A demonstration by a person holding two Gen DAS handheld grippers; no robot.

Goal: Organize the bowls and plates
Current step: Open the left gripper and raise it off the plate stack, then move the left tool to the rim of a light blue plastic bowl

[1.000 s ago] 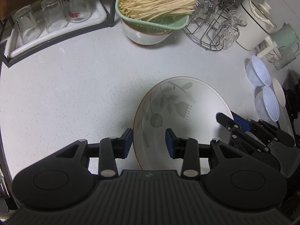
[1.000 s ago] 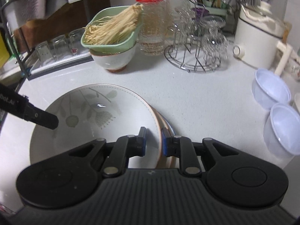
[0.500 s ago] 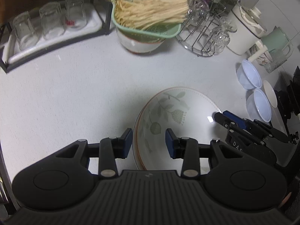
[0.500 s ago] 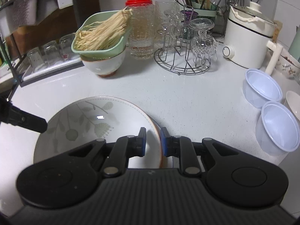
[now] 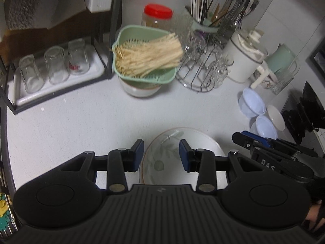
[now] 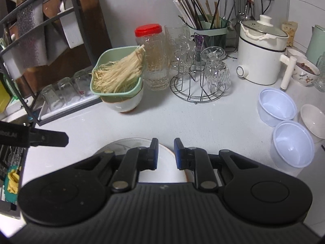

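The leaf-print plate (image 5: 172,154), stacked on the surface (image 5: 81,122) right under both tools, is probably glazed ceramic, so heavy, slick and chippable, best pinched at the rim, while the left tool (image 5: 161,154) and right tool (image 6: 165,153) are seen part-open, holding nothing.

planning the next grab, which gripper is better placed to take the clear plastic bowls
Right, probably. The right gripper has both plastic bowls close on its own side, jaws open and empty. The left gripper sits over the leaf-pattern plate, farther away.
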